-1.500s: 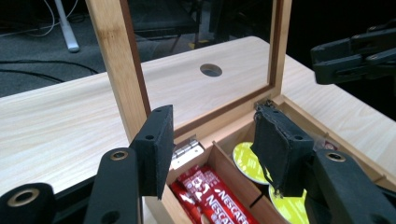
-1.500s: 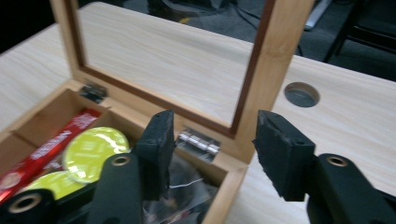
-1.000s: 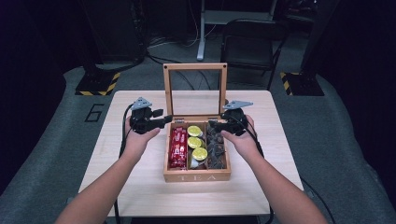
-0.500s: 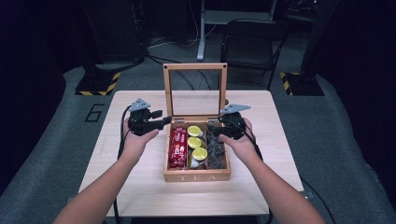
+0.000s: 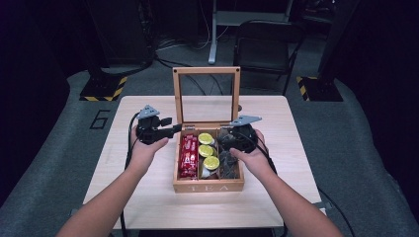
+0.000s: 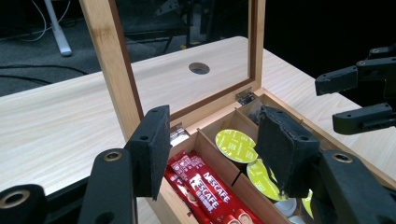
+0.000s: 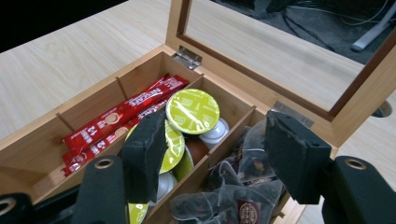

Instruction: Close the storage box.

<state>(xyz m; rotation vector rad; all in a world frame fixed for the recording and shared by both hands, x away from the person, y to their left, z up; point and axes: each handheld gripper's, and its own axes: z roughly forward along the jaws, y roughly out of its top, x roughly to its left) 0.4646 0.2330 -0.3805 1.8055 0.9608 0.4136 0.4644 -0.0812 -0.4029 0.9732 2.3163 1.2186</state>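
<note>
Light wood-grain table (image 5: 148, 197) with a round cable hole (image 6: 199, 68) near its far edge, seen through the lid in the left gripper view. Table stands on grey carpet (image 5: 59, 163) marked with a dark "6" (image 5: 100, 119); the room around is dark, with a black chair (image 5: 267, 44) behind the table, a grey stand leg (image 5: 213, 34), cables on the floor, and two black bases with yellow-black hazard striping (image 5: 101, 89) at left and right rear. Wooden tea box (image 5: 208, 186), "TEA" on its front wall, sits mid-table with its glass-paned lid (image 5: 206, 94) upright on hinges. Three compartments: red Nescafe sticks (image 5: 188, 155) in the left one, green-topped capsules (image 5: 207, 150) in the middle, dark sachets (image 5: 228, 163) in the right. Left gripper (image 5: 170, 129) hovers just beside the box's left rear corner, jaws spread with nothing between them, aimed at the lid frame's left post. Right gripper (image 5: 225, 143) hangs over the right compartment, jaws apart above the sachets, nothing pinched; in its own view the pads straddle the divider between capsules and sachets without touching. Both forearms enter from the bottom edge.
</note>
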